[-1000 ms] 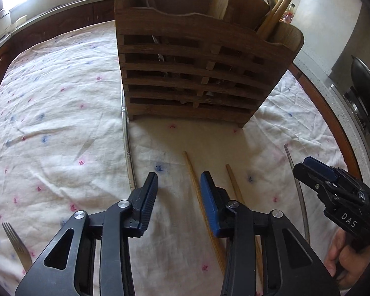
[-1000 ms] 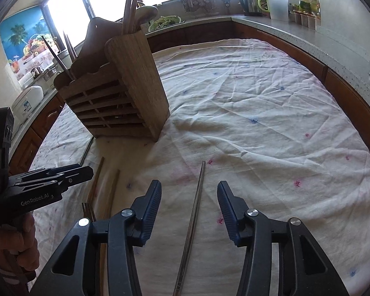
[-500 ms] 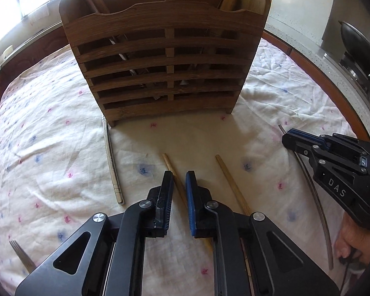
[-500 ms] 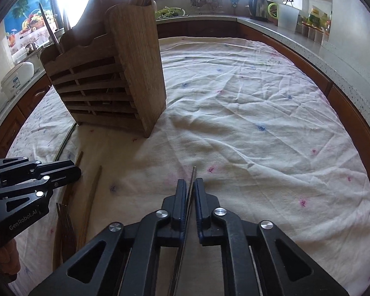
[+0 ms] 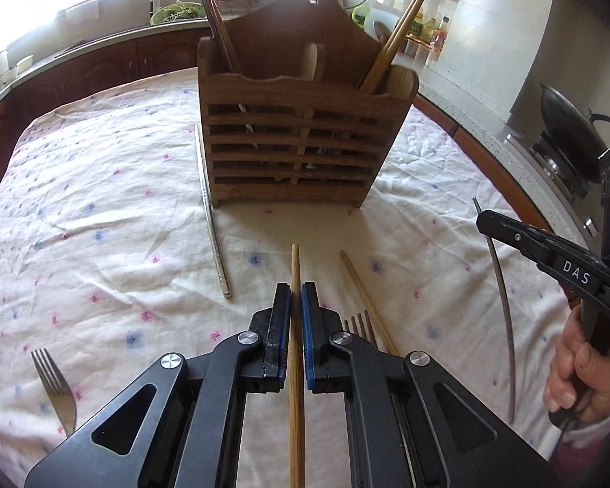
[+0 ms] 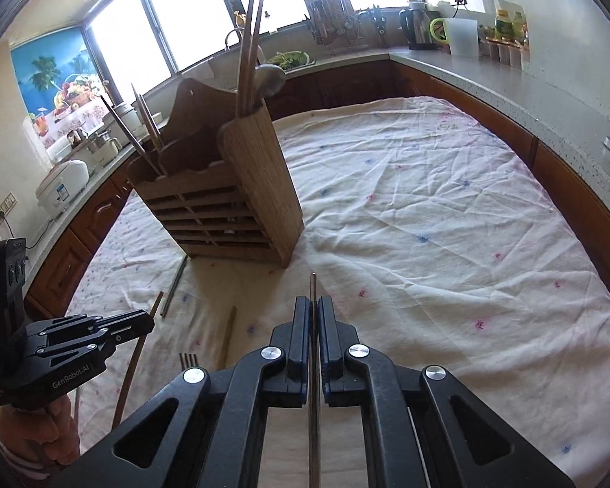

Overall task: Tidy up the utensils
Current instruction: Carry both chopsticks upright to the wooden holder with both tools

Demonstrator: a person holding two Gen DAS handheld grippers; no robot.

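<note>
A slatted wooden utensil holder [image 5: 301, 138] stands on the cloth-covered table and shows too in the right wrist view [image 6: 227, 203]; chopsticks and wooden spoons stick out of it. My left gripper [image 5: 296, 290] is shut on a wooden chopstick [image 5: 295, 268], lifted above the cloth in front of the holder. My right gripper [image 6: 313, 303] is shut on a metal chopstick [image 6: 312, 284], raised to the right of the holder. A second wooden chopstick [image 5: 358, 284] and a metal chopstick [image 5: 211, 211] lie on the cloth.
A fork [image 5: 57, 390] lies at the near left and another fork's tines [image 5: 360, 321] show beside my left gripper. Kitchen counters [image 6: 488, 69] ring the table; a wok [image 5: 569, 130] sits on the stove at the right.
Both grippers went from open to shut, the left on the wooden chopstick and the right on the metal one. Both have since risen off the cloth with them.
</note>
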